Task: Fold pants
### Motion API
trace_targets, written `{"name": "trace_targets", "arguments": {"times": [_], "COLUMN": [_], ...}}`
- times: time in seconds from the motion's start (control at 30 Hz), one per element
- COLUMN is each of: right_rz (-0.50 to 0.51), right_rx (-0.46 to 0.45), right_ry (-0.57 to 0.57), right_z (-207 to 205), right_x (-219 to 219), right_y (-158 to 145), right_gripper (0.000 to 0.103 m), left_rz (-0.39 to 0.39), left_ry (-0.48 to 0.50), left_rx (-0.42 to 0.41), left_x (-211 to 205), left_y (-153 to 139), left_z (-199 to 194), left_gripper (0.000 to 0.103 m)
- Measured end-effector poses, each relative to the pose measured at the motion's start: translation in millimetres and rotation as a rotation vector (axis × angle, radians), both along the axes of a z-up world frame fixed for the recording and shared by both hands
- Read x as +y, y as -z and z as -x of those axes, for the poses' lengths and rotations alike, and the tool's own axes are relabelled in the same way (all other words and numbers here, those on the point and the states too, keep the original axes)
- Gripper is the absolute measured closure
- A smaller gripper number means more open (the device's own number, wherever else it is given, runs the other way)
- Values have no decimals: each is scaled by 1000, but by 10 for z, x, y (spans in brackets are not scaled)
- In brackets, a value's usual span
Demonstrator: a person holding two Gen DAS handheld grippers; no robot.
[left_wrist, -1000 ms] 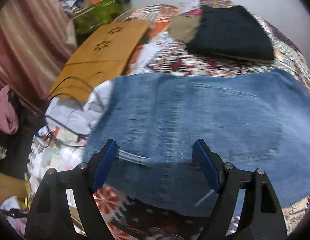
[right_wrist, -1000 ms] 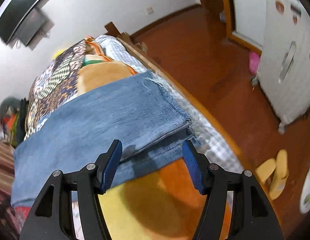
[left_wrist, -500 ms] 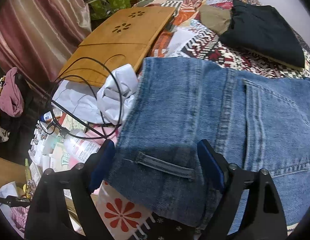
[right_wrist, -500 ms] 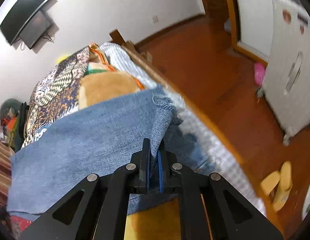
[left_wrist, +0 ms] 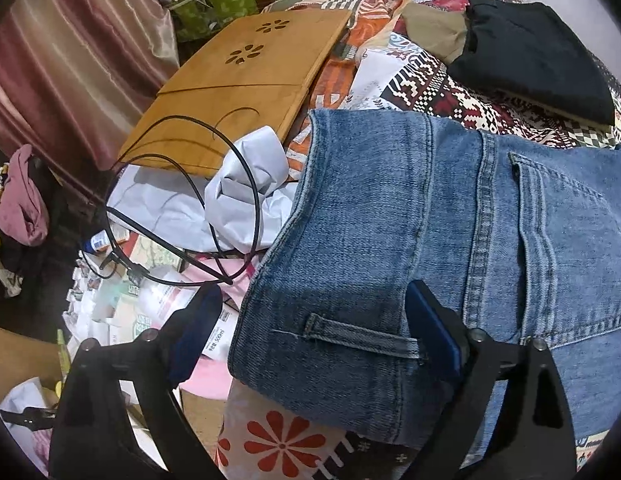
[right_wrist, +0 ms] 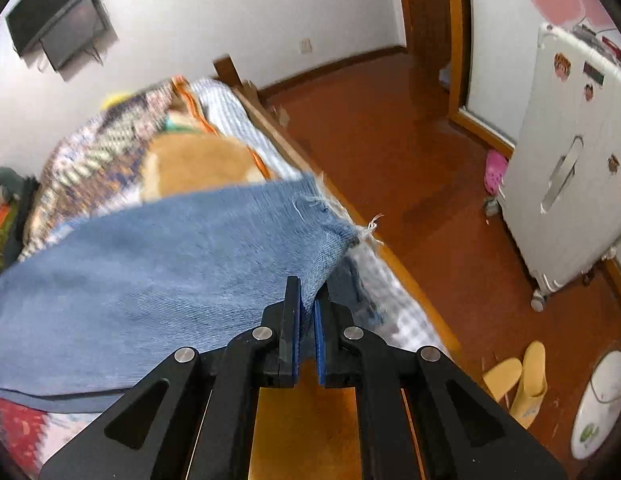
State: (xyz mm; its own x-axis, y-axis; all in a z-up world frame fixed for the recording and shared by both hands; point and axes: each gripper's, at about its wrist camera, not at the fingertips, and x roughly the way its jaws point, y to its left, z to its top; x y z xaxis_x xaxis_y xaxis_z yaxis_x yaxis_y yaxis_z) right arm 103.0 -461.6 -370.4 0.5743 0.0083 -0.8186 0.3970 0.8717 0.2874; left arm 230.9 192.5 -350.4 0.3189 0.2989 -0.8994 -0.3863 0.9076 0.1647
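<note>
The pants are blue jeans lying across the patterned bed. In the left wrist view their waistband end (left_wrist: 390, 248) with a belt loop and back pocket lies under my left gripper (left_wrist: 310, 328), which is open with its jaws wide apart over the waistband corner. In the right wrist view my right gripper (right_wrist: 307, 300) is shut on the frayed hem end of the jeans (right_wrist: 318, 232) and holds it lifted above the bed's right edge. The leg (right_wrist: 150, 264) stretches away to the left.
A wooden lap desk (left_wrist: 238, 80), black cables (left_wrist: 182, 200) and white cloth (left_wrist: 246, 196) crowd the left of the bed. Folded black and tan clothes (left_wrist: 530, 48) lie at the back. The bed's wooden side rail (right_wrist: 390, 256), a white suitcase (right_wrist: 570, 184) and slippers (right_wrist: 522, 376) are on the right.
My right gripper closed on the jeans' hem end and lifted it up and back. My left gripper moved closer over the waistband and stayed open.
</note>
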Motion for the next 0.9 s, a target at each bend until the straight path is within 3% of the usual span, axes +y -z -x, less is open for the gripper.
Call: {"name": "trace_targets", "arguments": {"times": [0.13,0.2,0.3,0.43,0.53,0.6,0.67,0.8,0.9], "right_rz": [-36,-51,-66,-21,8,20,23,-24,-50], "right_rx": [56,73,106,127,83,34,-27,-90,-70], "right_ry": [-11,-12,-15,-21,-48,-88,-160,-323,-401], "right_z": [-10,-30,-26,51,75,38,-49,-301,-449], "right_x": [1,-23,-93,-96,2,154,382,918,1217], "right_y": [203,221,160,-93,-353,-554,-740,-848,-725], "right_gripper": [98,98,86,85,75,62,62,59,57], "left_rz": [80,66,48,63,61,55,60,104,142], "left_ry": [-27,-8,-5,12,77,145,228,362,449], "left_rx": [-39,-56,-54,-119,-191,-228,-239,-219,-148], "left_x": [108,81,35,-102,-346,-588,-898,-1441,-1863], "left_y": [37,25,-53,-376,-685,-846,-931,-852,-592], "left_z": [52,71,76,80,33,-23,-112,-262,-327], "left_gripper": [8,8,11,16,16,16,16,16,16]}}
